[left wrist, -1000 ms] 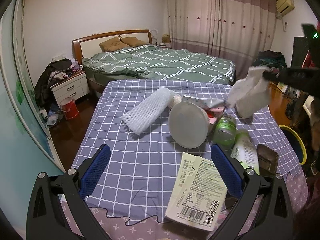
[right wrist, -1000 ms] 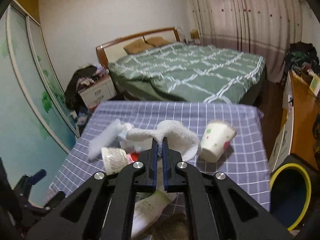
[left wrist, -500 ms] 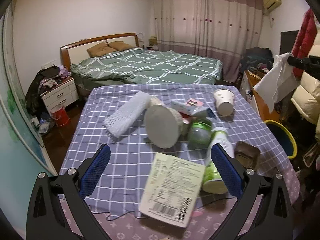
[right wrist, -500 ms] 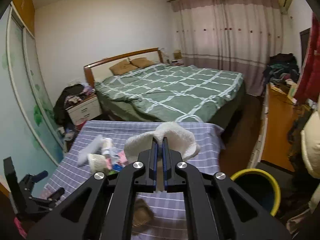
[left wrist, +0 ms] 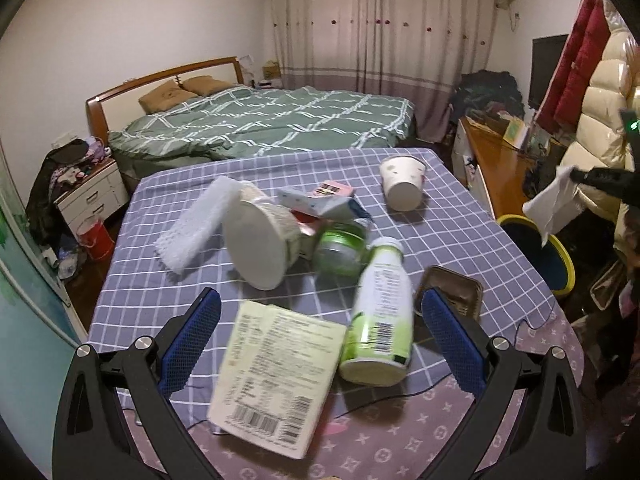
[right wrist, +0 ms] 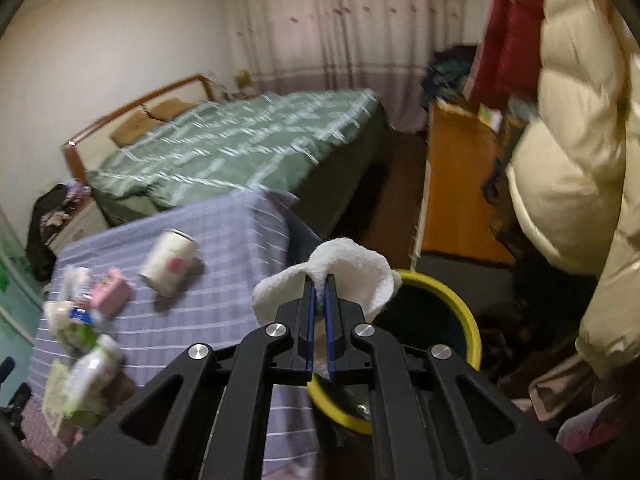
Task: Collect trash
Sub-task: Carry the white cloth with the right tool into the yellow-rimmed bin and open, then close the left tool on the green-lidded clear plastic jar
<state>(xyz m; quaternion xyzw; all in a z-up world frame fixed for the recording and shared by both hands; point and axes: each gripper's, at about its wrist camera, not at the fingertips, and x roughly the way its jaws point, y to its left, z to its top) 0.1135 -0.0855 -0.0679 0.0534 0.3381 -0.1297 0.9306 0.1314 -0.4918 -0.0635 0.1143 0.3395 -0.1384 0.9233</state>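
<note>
Right tool point(right wrist: 319, 280): we see its blue pads pinched tight on a white tissue point(right wrist: 352, 268), which folds over the tips
Tissue's place: it hangs from our right tool, above the near rim of the yellow-rimmed bin point(right wrist: 460, 304) on the floor beside the counter point(right wrist: 240, 232)
Left tool point(left wrist: 320, 332): we hold it wide and empty over the counter, a printed packet point(left wrist: 276, 376) and a green-labelled bottle point(left wrist: 380, 320) lying between its pads
Beyond the left tool: a paper cup point(left wrist: 402, 184) on its side
</note>
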